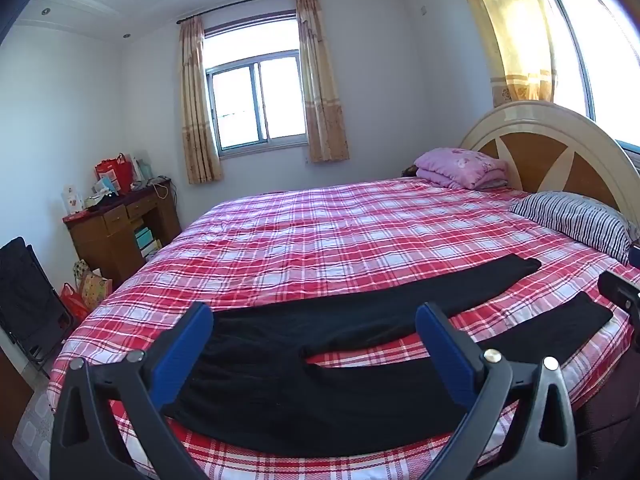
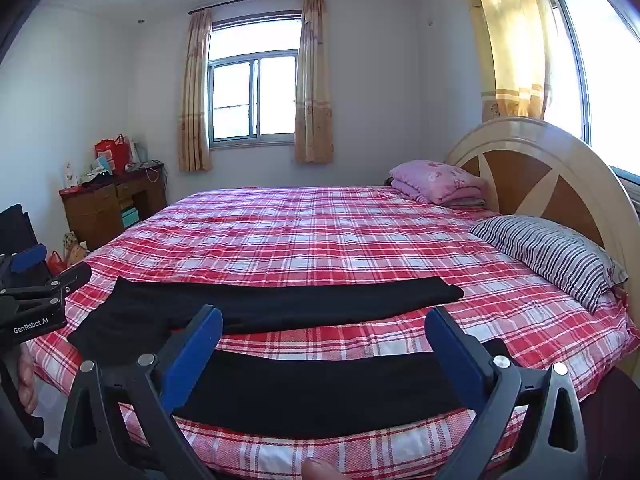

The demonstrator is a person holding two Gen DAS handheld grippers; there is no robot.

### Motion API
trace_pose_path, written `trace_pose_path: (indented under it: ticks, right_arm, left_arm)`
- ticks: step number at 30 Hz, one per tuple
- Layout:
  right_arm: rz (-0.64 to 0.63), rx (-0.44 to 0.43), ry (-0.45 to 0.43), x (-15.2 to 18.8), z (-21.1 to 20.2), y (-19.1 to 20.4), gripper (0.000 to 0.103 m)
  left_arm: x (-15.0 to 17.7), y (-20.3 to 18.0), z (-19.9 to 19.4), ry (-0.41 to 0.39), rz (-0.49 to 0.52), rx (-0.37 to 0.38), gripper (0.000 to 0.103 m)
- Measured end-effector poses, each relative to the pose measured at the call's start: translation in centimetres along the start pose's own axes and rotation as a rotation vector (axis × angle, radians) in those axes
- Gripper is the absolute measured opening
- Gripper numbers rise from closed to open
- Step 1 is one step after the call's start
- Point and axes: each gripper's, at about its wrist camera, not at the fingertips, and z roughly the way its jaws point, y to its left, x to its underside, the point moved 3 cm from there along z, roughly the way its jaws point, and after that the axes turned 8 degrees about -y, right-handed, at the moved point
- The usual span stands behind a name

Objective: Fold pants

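I'm running two matching claws here: my left gripper (image 1: 314, 320) and right gripper (image 2: 323, 326) are both sporting black plastic arms with triangular cutouts, flat blue pads (image 1: 444, 352) and shiny silver screws (image 2: 501, 361). The left one's side is showing white "GenRobot.AI" lettering (image 2: 31, 330).

"GenRobot.AI" stands on the left tongs (image 2: 30, 268).

Your right gripper (image 2: 324, 336) hangs above the near edge of the bed (image 2: 320, 232), its blue pads spread wide with nothing pinched between them. Below it the black pants (image 2: 280, 304) lie flat on the plaid cover, one leg under the fingers, the other beyond them. Off to its left sits your left gripper (image 2: 40, 276).
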Motion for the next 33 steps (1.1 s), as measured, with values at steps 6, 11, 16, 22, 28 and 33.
trace_pose_path:
  ticks: [6, 11, 16, 22, 28, 33]
  right_arm:
    - [-0.003, 0.000, 0.010, 0.03, 0.00, -0.01, 0.102]
    - [-0.003, 0.000, 0.008, 0.01, 0.00, 0.03, 0.102]
    - [-0.005, -0.002, 0.010, 0.16, 0.22, 0.19, 0.102]
    - [-0.009, -0.003, 0.012, 0.83, 0.20, -0.07, 0.102]
    - [-0.014, -0.002, 0.017, 0.89, 0.31, 0.18, 0.102]
    - [-0.016, -0.001, 0.018, 0.86, 0.35, 0.40, 0.102]
  left_arm:
    - [0.06, -0.36, 0.09, -0.013, 0.022, -0.003, 0.103]
    - [0.43, -0.64, -0.07, -0.010, 0.017, -0.010, 0.103]
    - [0.26, -0.23, 0.14, 0.000, 0.006, -0.005, 0.103]
    - [0.25, -0.14, 0.29, 0.004, 0.004, -0.006, 0.103]
    - [0.24, -0.12, 0.32, 0.006, 0.003, -0.005, 0.103]
    - [0.26, -0.11, 0.32, 0.006, 0.003, -0.005, 0.103]
